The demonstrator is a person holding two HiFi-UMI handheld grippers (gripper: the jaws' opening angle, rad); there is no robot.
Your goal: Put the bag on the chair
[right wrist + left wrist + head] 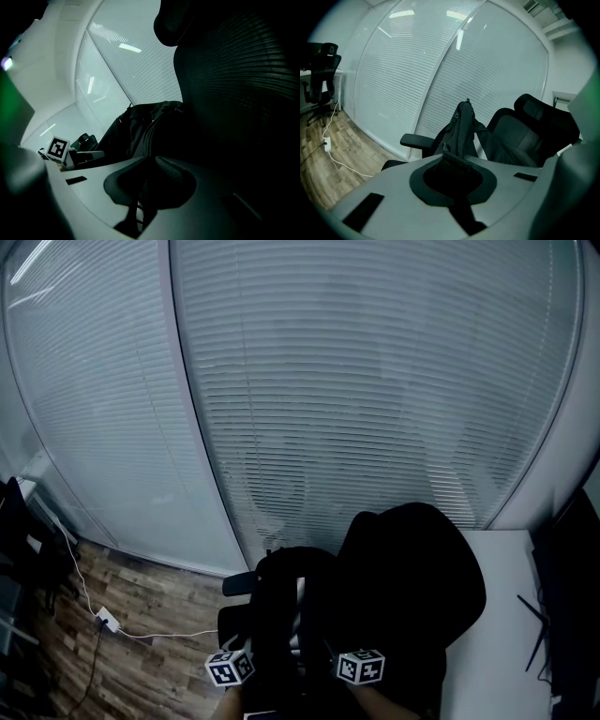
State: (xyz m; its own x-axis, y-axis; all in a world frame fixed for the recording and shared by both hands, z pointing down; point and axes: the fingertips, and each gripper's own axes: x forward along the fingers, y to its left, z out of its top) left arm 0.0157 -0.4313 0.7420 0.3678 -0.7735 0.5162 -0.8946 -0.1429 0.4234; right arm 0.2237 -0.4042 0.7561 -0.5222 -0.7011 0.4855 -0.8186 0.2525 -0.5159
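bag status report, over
Left gripper jaws shut on bag strap. Right gripper shut on bag too. Bag upright at chair, seat contact unseen. Armrest beside it.

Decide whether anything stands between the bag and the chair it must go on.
Nothing visible does. The bag hangs from the left gripper and right gripper directly before the chair, beside its armrest. The seat itself lies hidden beneath bag and grippers.
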